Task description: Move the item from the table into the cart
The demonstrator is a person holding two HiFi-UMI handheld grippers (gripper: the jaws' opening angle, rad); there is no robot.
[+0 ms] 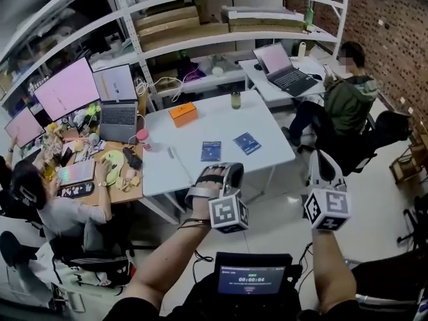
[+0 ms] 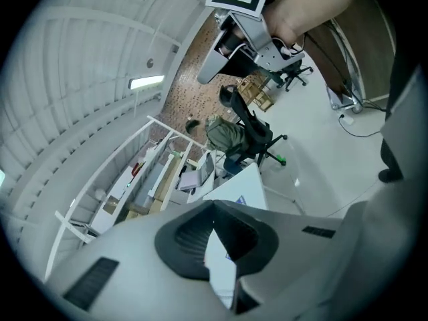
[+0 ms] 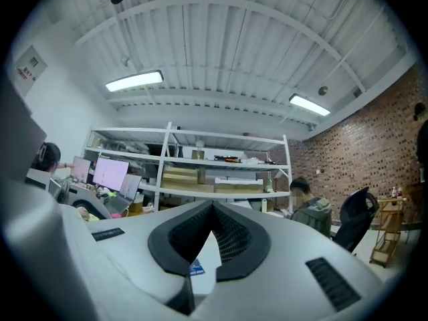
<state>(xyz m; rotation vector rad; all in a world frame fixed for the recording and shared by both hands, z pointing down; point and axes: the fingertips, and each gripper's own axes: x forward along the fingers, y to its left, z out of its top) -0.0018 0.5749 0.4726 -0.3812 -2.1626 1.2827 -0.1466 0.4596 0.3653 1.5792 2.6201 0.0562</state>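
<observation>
A white table [image 1: 200, 169] stands in front of me in the head view. On it lie an orange box [image 1: 182, 113], two blue packets [image 1: 210, 150] [image 1: 247, 142], a small jar [image 1: 235, 99] and a pink-lidded bottle [image 1: 142, 139]. My left gripper [image 1: 221, 169] hovers over the table's near edge, shut and empty. My right gripper [image 1: 322, 160] is held off the table's right corner, above the floor, also shut with nothing in it. In the right gripper view the closed jaws [image 3: 212, 207] frame a sliver of a blue packet [image 3: 196, 267]. The left gripper view shows its jaws [image 2: 214, 203] closed, with the table [image 2: 246, 182] beyond.
A person in a green jacket [image 1: 349, 99] sits by a laptop desk at the right, with office chairs around. Another person [image 1: 47, 209] sits at the cluttered desk with monitors on the left. Metal shelving [image 1: 200, 25] runs behind the table. A wooden rack [image 1: 409, 160] stands at far right.
</observation>
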